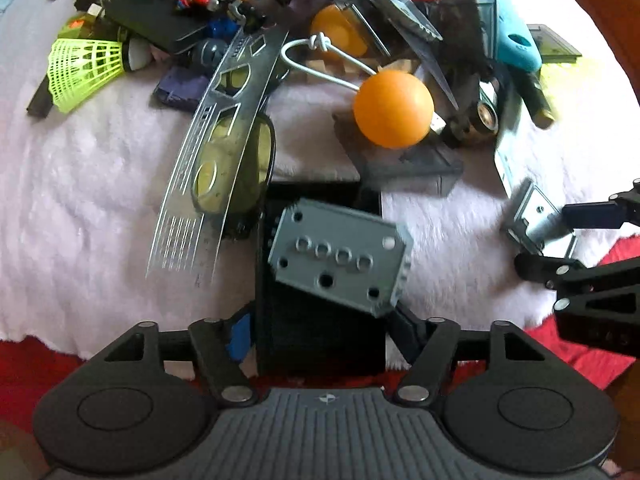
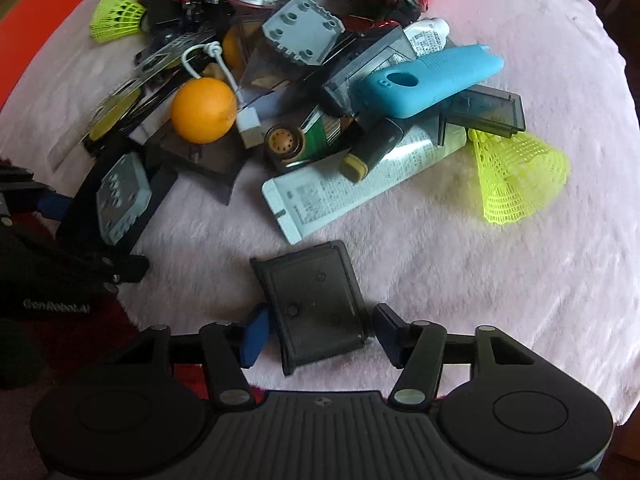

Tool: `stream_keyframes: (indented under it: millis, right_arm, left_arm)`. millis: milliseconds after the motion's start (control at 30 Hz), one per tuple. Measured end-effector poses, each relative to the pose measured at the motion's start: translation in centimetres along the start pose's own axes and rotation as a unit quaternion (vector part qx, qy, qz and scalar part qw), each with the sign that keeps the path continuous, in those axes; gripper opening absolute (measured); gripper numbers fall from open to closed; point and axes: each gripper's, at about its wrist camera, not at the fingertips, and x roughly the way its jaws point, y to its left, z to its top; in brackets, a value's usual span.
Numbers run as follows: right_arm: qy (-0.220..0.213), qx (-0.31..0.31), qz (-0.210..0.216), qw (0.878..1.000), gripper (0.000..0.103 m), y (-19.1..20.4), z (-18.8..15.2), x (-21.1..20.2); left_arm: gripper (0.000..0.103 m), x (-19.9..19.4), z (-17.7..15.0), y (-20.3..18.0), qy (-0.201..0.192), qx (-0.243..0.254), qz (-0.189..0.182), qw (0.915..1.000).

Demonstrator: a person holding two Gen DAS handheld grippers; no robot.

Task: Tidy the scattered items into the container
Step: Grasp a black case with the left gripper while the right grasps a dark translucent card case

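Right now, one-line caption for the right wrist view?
Right gripper straddles a dark flat case on pink fleece, clutter pile beyond.

"GenRobot.ai" stands on the left hand-held gripper [image 2: 60,256].

Soft daylight, seemingly from the upper right, washes out the pale fleece cover [image 2: 500,240]. Fisheye edges curve; nearby items smear slightly.

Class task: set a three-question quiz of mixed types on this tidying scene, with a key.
1. True or false: the orange ball lies alone, apart from the pile.
2. What sits between the right gripper fingers? A) blue case B) dark flat case C) shuttlecock
3. Fill in: a grey block with ____ rests on the black box at the left gripper.
Key: 1 false; 2 B; 3 holes.
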Motion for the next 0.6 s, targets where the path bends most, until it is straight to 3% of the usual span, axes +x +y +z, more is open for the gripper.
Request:
stream_keyframes:
  millis: [133, 200, 300, 333, 400, 467, 533, 600]
  right_arm:
    - [0.006, -0.008, -0.009, 1.0, 0.066, 0.4, 1.0, 0.6]
    - [0.004, -0.008, -0.008, 1.0, 0.058, 0.4, 1.1, 0.2]
    - [0.001, 0.005, 0.002, 1.0, 0.057, 0.0, 1.2, -0.4]
    - [0.001, 0.013, 0.008, 1.0, 0.057, -0.3, 1.2, -0.6]
    - [0.0, 0.029, 0.016, 0.999, 0.057, -0.8, 1.2, -0.8]
    - [-0.001, 0.038, 0.02, 0.999, 0.057, -1.1, 1.2, -0.7]
    - [-0.001, 0.041, 0.019, 0.999, 0.057, -1.2, 0.9, -0.7]
    - [-0.001, 0.043, 0.019, 0.999, 0.057, -1.2, 0.4, -0.6]
  left_arm:
    - [0.059, -0.7, -0.7, -0.1, -0.008, 0.017, -0.01, 0.9998]
    - [0.059, -1.4, -1.1, 0.3, -0.007, 0.009, -0.029, 0.9995]
    - [0.059, -3.3, -1.2, 1.9, -0.009, -0.049, -0.106, 0.9931]
    - [0.059, -4.1, -1.1, 2.7, -0.013, -0.085, -0.15, 0.9849]
    - [0.059, -4.6, -1.1, 4.4, -0.017, -0.165, -0.246, 0.9549]
    - [0.059, -3.0, -0.2, 5.9, 0.011, -0.228, -0.308, 0.9235]
    - [0.059, -0.5, -1.4, 5.4, 0.041, -0.297, -0.347, 0.8886]
    - [0.059, -1.1, -1.3, 5.0, 0.042, -0.307, -0.365, 0.8778]
